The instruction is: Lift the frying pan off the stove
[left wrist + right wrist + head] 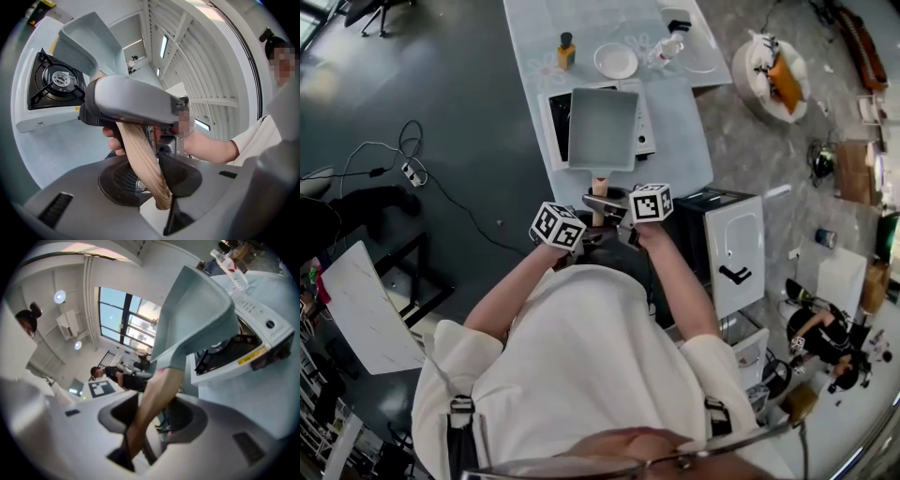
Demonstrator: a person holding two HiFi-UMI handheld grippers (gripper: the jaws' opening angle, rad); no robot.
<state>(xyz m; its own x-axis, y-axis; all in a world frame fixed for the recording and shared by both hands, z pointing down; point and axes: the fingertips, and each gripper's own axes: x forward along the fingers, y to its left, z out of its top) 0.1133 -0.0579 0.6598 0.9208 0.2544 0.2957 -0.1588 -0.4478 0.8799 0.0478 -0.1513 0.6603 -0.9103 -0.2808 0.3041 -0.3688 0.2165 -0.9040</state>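
Note:
The grey square frying pan [602,128] hangs in the air over the white stove [644,131], tilted, with its wooden handle [599,190] pointing toward me. Both grippers clamp that handle from opposite sides. My left gripper [584,214] is shut on the handle [140,154] near its end. My right gripper [607,202] grips the handle [152,408] a little closer to the pan [197,319]. In the left gripper view the pan [86,42] is clear of the bare burner [58,78]. The right gripper's body [131,101] crosses the handle there.
The stove sits on a pale table [684,159] with a yellow-capped bottle [566,50], a white plate [616,60] and a plastic bottle [667,49] farther back. A white cabinet [733,248] stands at my right. Cables and a power strip [412,173] lie on the floor at left.

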